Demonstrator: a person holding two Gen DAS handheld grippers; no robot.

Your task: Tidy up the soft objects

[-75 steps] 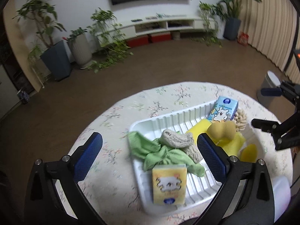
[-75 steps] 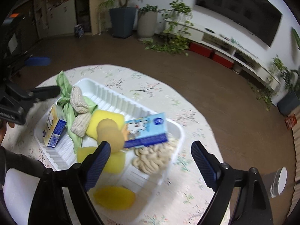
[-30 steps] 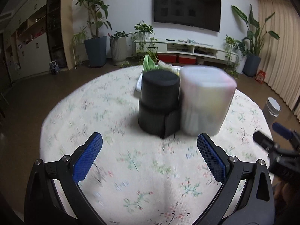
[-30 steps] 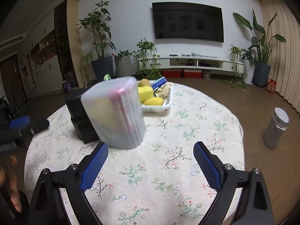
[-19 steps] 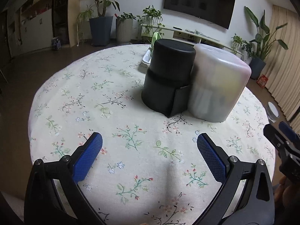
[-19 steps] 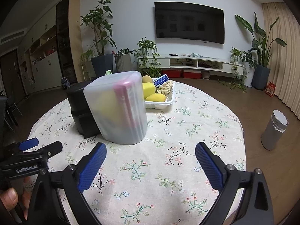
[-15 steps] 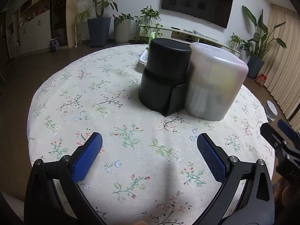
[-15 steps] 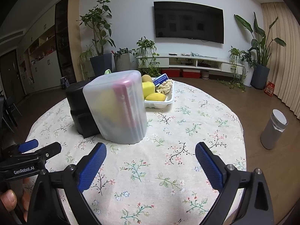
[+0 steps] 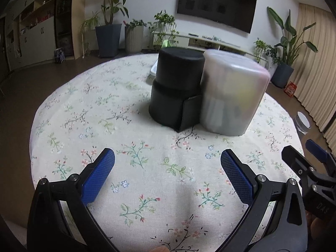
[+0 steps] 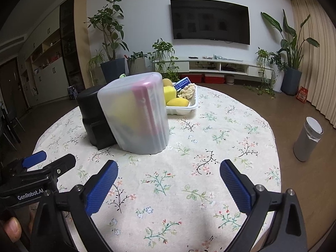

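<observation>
At twelve o'clock on the floral tabletop [image 10: 220,138], a white tray [image 10: 184,107] holds yellow sponges [image 10: 170,92], a knotted beige rope [image 10: 187,91] and a blue tissue pack [image 10: 182,83]. Nearer, a translucent container [image 10: 136,113] touches a black container [image 10: 92,115]. Left gripper [image 9: 167,173] and right gripper [image 10: 168,185] are both spread wide, holding nothing.

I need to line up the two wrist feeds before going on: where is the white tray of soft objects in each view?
Left wrist: almost hidden; only a sliver of the white tray peeks out left of the black container, upper centre.
Right wrist: white tray in plain view at centre, behind and right of the translucent container.
Shared landmark: the black container touching the translucent container.
</observation>
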